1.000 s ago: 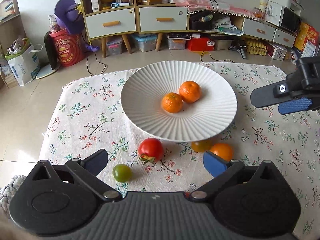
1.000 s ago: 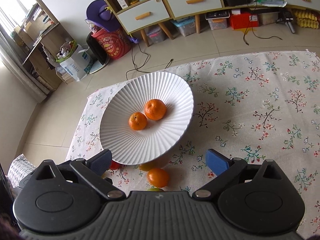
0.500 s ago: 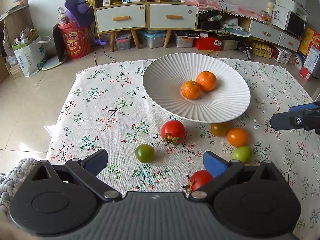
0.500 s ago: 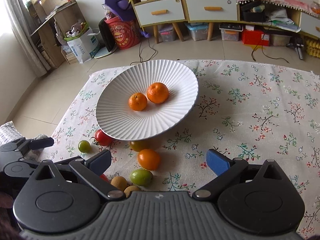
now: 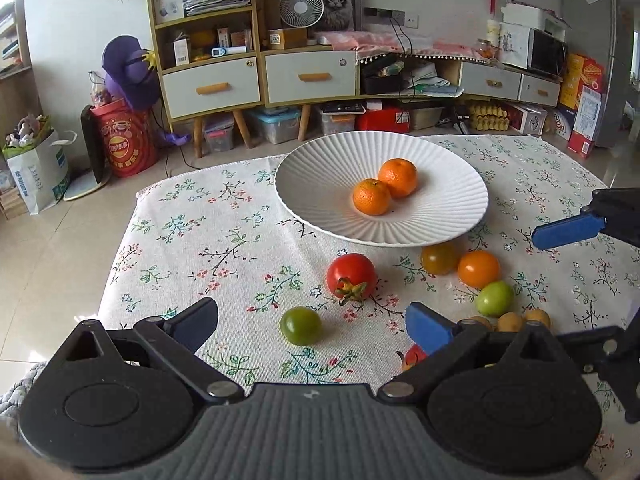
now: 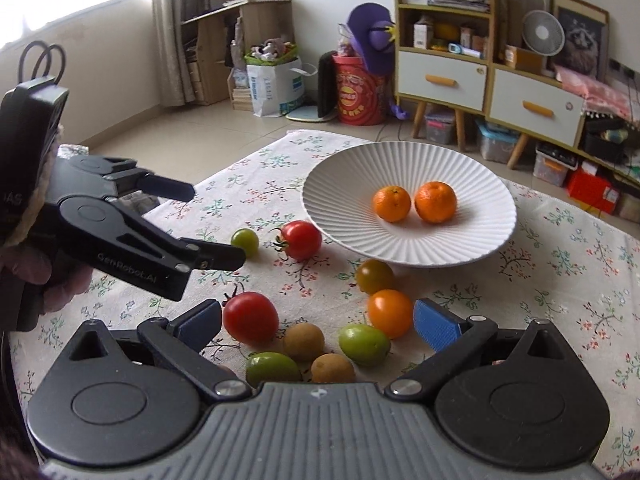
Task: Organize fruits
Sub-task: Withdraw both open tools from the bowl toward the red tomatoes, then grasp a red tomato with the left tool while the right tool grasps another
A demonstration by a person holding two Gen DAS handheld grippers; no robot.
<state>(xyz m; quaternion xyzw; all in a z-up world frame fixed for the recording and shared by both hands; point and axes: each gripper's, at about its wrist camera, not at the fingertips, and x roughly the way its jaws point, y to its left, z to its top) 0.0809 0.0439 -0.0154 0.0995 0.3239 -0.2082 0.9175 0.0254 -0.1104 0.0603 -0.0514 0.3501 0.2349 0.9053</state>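
A white ribbed plate holds two mandarins. Loose fruit lies on the floral cloth in front of it: a red tomato, a small green tomato, a dark yellow tomato, an orange tomato, a second red tomato, two green fruits and small brown fruits. My left gripper stands open above the small green tomato. My right gripper is open over the nearer cluster, holding nothing.
The floral cloth ends at its left edge, with tiled floor beyond. Past the far edge stand cabinets with drawers, a red bucket and storage boxes. A gloved hand holds the left gripper.
Both grippers have pulled back from the plate and dropped lower, so the loose fruits in front of it have come into view. Both stay open. No fruit has moved.
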